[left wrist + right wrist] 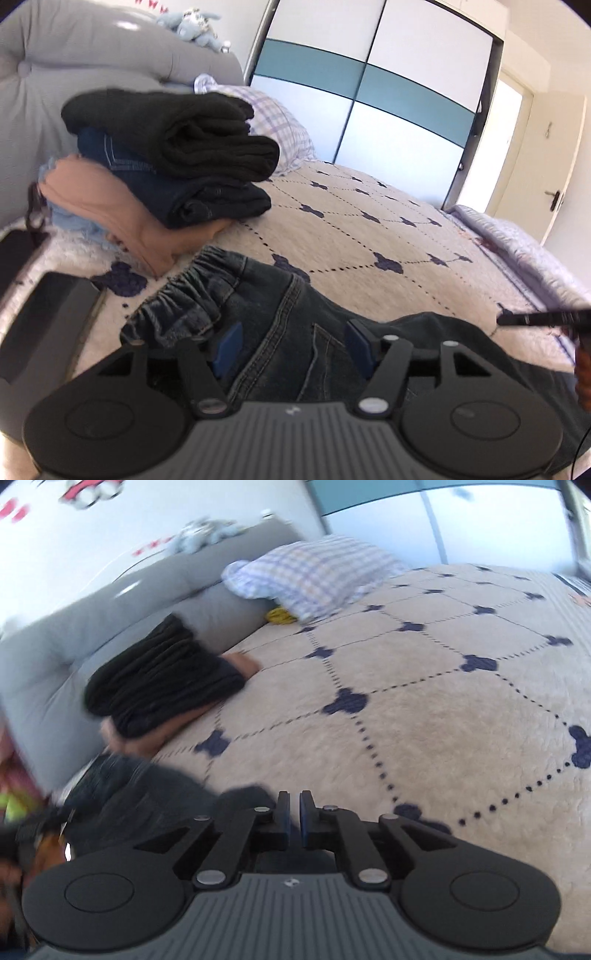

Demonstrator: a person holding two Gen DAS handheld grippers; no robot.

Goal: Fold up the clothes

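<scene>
The dark blue denim jeans with a gathered elastic waistband lie on the cream quilted bedspread with navy clover marks, directly under the left gripper. Its blue-padded jaws stand apart over the denim, a pocket seam between them, and do not appear to press on cloth. The right gripper has its jaws almost closed with only a thin slit between the pads; the dark fabric lies just beside and below it, and whether a fold is pinched there cannot be told, as that view is blurred.

Behind the jeans sits a stack of folded clothes: a black ribbed knit on top, dark denim beneath, a peach garment at the bottom.

Likely risks: an open left side lets the jeans sag or twist, skewing the fold; a wide sweep could knock the nearby stack.
</scene>
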